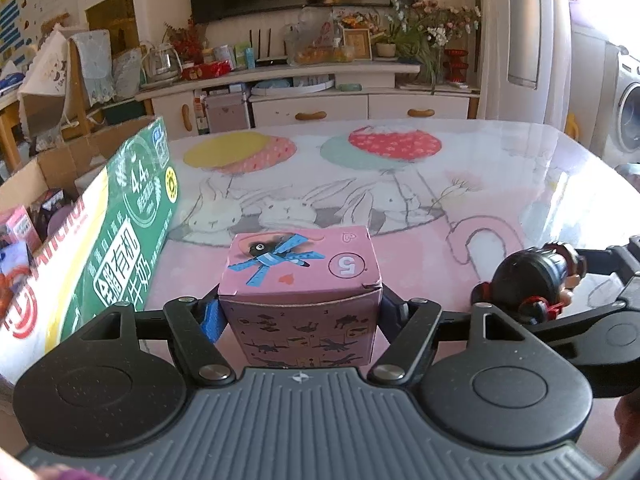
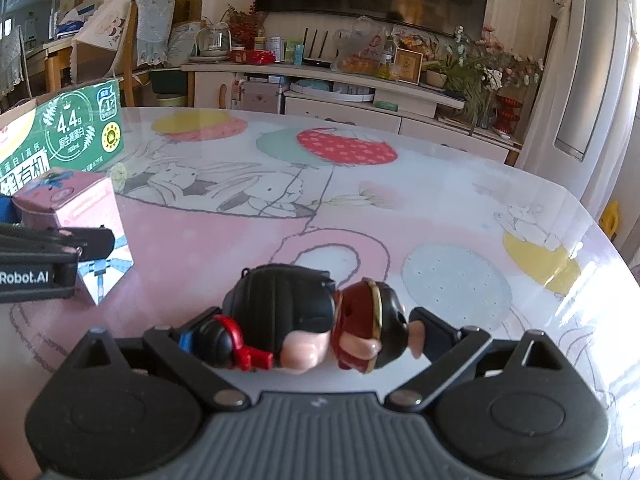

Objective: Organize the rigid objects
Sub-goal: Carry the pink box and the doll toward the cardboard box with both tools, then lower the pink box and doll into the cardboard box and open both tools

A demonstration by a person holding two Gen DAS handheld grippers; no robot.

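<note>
My left gripper [image 1: 300, 312] clamps the pink box [image 1: 302, 276] beside the green carton [image 1: 116, 240] — my right gripper [image 2: 304, 336] grips a toy figurine [image 2: 316, 320] lying sideways above the table [image 2: 440, 208].

pink box [image 1: 302, 280] base: hidden behind the gripper body, lower centre.
green carton [image 1: 100, 240]: cut by the left edge; its contents at far left are blurred.
figurine [image 2: 304, 320] underside: hidden by the gripper body.
pink box, right wrist view: partly covered by the left gripper [image 2: 56, 256].
</note>
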